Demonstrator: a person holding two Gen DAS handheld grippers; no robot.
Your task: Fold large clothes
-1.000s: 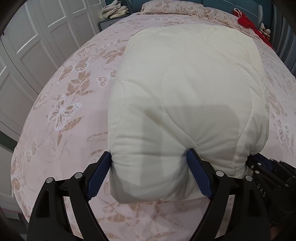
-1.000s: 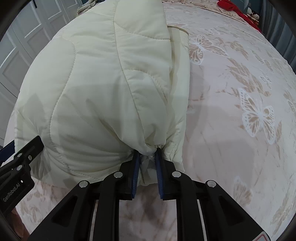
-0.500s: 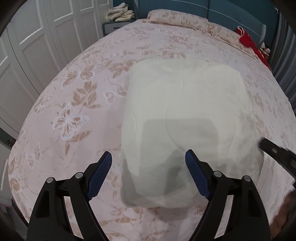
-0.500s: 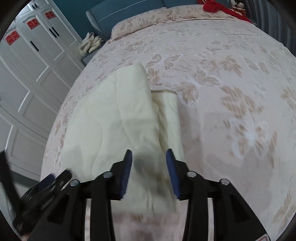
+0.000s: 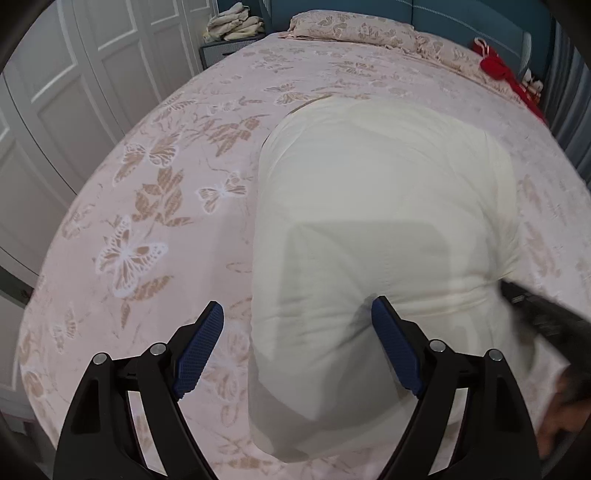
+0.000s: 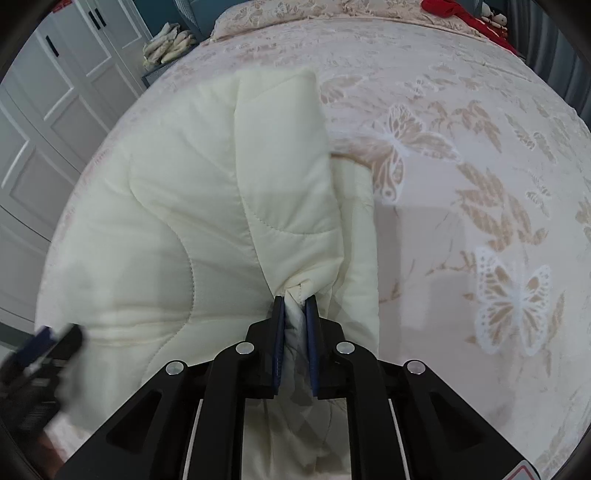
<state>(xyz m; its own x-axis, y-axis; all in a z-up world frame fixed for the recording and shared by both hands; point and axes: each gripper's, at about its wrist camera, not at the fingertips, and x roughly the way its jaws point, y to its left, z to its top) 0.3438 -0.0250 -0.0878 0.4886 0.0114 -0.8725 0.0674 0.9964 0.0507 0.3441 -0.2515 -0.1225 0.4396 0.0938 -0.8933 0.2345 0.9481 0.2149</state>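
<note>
A home bedroom: a wide bed (image 5: 192,155) spread with a pink butterfly-and-leaf patterned cover, a matching pillow (image 5: 354,31) against a teal padded headboard (image 5: 461,18), white panelled wardrobe doors (image 5: 74,74), and a small bedside cabinet (image 5: 218,51) bearing folded pale cloths (image 5: 232,27).

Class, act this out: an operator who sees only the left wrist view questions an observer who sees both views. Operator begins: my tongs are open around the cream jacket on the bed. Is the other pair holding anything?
Observer: Yes. The right tongs are shut on a bunched edge of the jacket.
Operator: Is that side flat?
Observer: No. A folded flap stands up from the pinch, above a lower layer lying on the bedspread.
Operator: Anything beside it?
Observer: Only bare butterfly-print bedspread to its right.
</note>
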